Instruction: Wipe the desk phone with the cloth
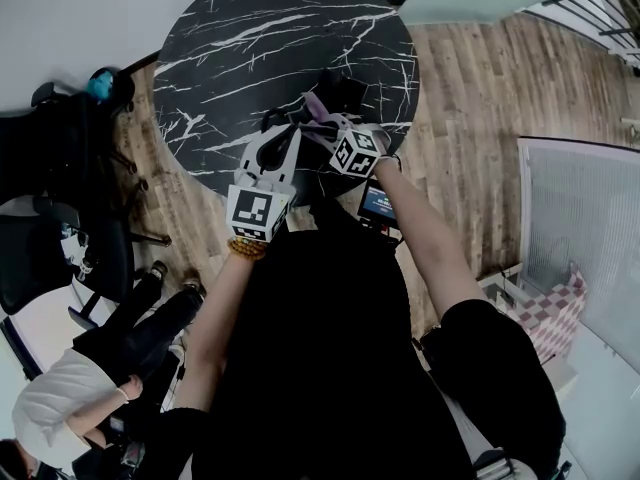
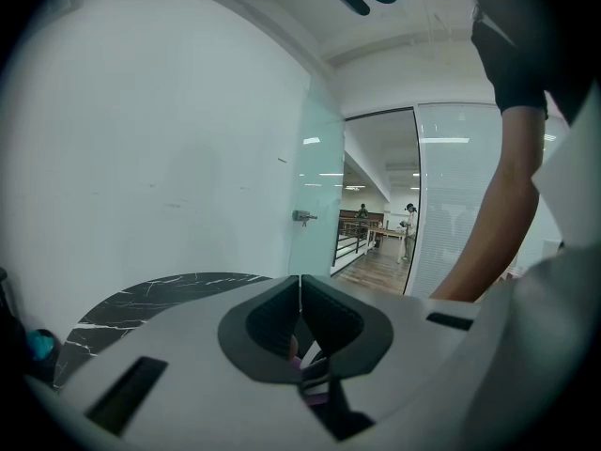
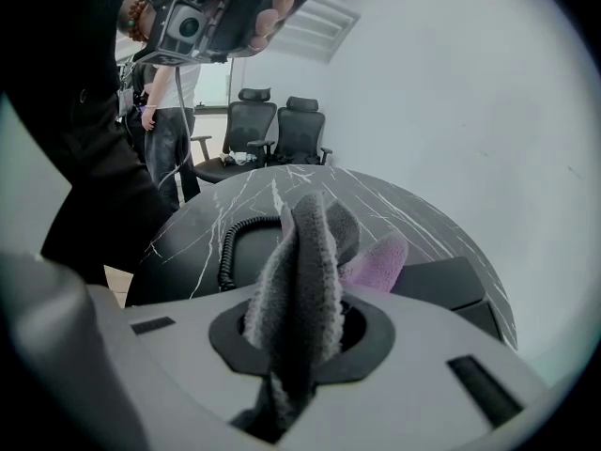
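Note:
A black desk phone (image 1: 346,92) stands on the near part of the round black marble table (image 1: 250,38). Its body (image 3: 453,287) and coiled cord (image 3: 228,240) show in the right gripper view. My right gripper (image 1: 326,124) is shut on a grey and purple cloth (image 3: 302,252), which sticks up between its jaws just short of the phone. The cloth (image 1: 316,106) shows as a pale tuft in the head view. My left gripper (image 1: 289,128) hovers beside it to the left. Its jaws (image 2: 300,287) are closed together and point at the white wall.
Black office chairs (image 1: 60,178) stand left of the table, and a person (image 1: 110,358) sits at the lower left. A small lit screen (image 1: 378,203) hangs under my right forearm. A glass partition (image 1: 585,238) and a checkered mat (image 1: 555,313) lie to the right on the wooden floor.

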The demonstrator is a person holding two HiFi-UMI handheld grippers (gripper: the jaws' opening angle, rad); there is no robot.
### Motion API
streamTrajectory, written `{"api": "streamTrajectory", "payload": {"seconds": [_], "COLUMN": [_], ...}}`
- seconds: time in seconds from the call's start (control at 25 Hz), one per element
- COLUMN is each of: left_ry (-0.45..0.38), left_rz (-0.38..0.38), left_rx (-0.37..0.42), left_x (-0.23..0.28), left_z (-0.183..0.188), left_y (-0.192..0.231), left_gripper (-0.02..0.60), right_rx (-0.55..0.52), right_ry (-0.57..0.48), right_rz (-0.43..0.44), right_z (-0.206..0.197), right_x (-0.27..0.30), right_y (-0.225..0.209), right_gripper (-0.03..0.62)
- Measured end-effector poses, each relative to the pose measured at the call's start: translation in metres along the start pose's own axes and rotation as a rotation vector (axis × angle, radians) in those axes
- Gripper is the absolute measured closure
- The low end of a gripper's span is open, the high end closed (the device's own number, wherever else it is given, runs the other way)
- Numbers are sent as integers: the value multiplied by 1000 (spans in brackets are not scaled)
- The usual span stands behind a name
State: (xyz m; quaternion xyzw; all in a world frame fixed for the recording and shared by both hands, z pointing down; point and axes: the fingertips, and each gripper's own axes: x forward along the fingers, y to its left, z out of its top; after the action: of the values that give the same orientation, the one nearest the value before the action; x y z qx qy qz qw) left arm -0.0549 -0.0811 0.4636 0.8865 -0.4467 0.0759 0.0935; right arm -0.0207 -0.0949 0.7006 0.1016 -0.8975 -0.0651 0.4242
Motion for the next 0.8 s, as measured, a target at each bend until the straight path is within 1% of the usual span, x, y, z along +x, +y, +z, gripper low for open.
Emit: {"api": "streamTrajectory", "payload": {"seconds": [0.32,0.44,0.6,0.8], "left_ry": [-1,0,-1,-3], "left_rz": [4,5,8,11], "left_rx": [-1,-1,2,-2], "left_x": [-1,-1,-2,-1], "left_z": [-1,-1,0,1], "left_y": [-1,0,1,1], "left_gripper": [565,565,565,565], "right_rx": [1,-9,-39,-101], "right_ry": [8,19,43,85], "right_rz": [43,77,118,172], "right_z": [1,0,0,-1], "right_x": [5,8,11,16], "right_y": [16,25,34,49], "right_gripper": [531,531,531,531]}}
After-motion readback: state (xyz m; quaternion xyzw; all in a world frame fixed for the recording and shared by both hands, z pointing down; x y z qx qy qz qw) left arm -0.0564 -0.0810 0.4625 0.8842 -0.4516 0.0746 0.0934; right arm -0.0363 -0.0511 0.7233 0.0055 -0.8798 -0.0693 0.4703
